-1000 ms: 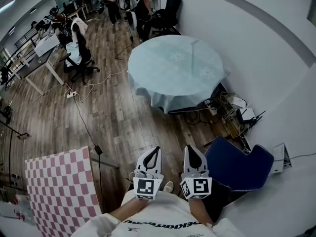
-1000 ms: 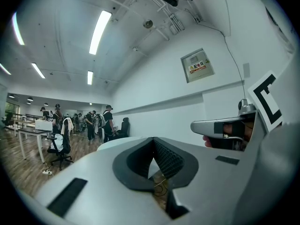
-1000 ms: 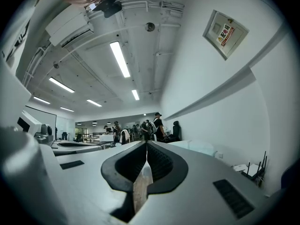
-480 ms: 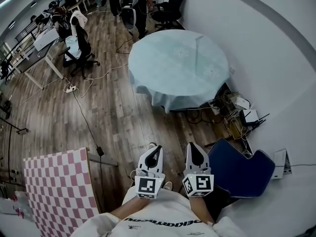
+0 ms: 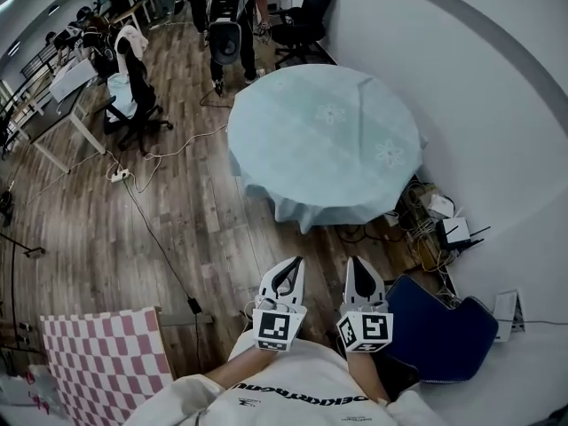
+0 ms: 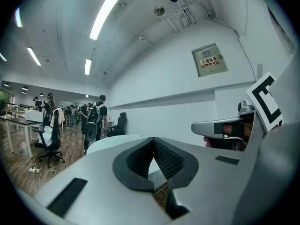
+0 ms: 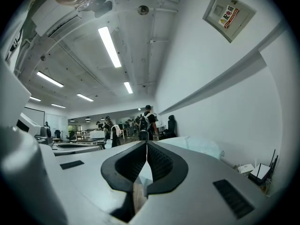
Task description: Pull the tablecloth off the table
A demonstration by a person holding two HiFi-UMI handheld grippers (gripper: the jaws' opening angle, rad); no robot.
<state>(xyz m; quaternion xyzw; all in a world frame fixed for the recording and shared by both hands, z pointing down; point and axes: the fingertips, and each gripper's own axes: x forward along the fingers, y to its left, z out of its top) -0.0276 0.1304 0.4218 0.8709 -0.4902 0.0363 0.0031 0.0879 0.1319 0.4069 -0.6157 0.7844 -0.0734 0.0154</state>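
A round table covered by a pale blue tablecloth (image 5: 324,136) with faint flower prints stands by the white wall, ahead of me. Its cloth hangs over the near edge (image 5: 306,209). My left gripper (image 5: 290,271) and right gripper (image 5: 358,269) are held side by side close to my body, well short of the table, both shut with nothing between their jaws. In the left gripper view the cloth (image 6: 105,142) shows just beyond the shut jaws (image 6: 153,139). The right gripper view shows the cloth (image 7: 197,146) past its shut jaws (image 7: 146,144).
A blue chair (image 5: 435,322) sits at my right by the wall, with cables and boxes (image 5: 430,216) under the table's right side. A pink checked board (image 5: 102,362) lies at the lower left. Power cords (image 5: 146,207) cross the wooden floor. People (image 5: 226,11) and office chairs stand beyond the table.
The table has drawn closer and more central in the head view as I moved forward. Both grippers stay shut, side by side, and have shifted slightly right in the view.
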